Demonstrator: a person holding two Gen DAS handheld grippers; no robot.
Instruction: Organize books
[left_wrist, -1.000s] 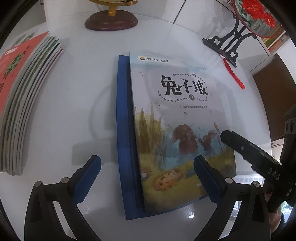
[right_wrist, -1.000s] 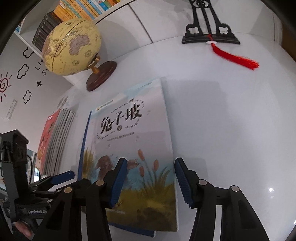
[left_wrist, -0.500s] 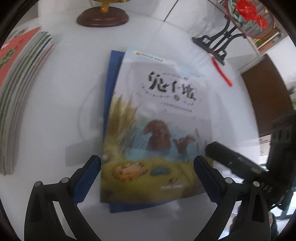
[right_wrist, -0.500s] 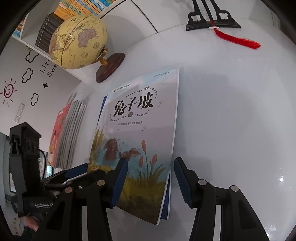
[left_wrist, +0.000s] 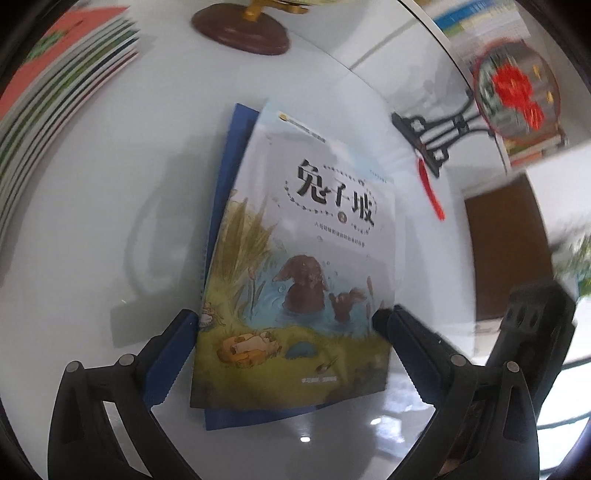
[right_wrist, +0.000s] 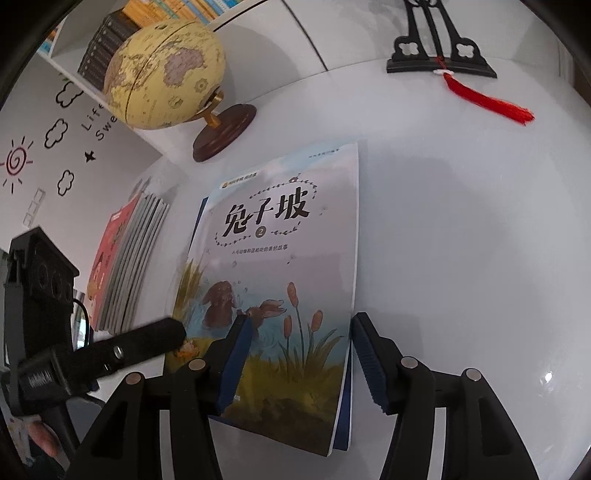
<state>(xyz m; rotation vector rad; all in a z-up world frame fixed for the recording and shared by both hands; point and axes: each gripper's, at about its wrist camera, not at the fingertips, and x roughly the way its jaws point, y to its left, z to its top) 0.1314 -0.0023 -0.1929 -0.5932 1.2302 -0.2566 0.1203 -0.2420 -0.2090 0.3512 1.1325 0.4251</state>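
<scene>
A picture book with a rabbit pond cover (left_wrist: 306, 266) lies on top of a blue book (left_wrist: 225, 177) on the white table; it also shows in the right wrist view (right_wrist: 280, 266). My left gripper (left_wrist: 288, 350) is open, its blue pads flanking the near end of the two books. My right gripper (right_wrist: 299, 354) is open around the books' right near edge, one finger over the cover and one outside it. A stack of thin books (left_wrist: 55, 92) lies at the left, red cover on top (right_wrist: 118, 266).
A globe (right_wrist: 162, 74) on a brown wooden base (left_wrist: 240, 33) stands at the back. A black ornament stand (right_wrist: 439, 55) with a red tassel (right_wrist: 487, 103) is at the back right. Bookshelves line the wall behind.
Both grippers have moved in toward the near end of the two books. The top book has shifted and now lies skewed over the blue one.
</scene>
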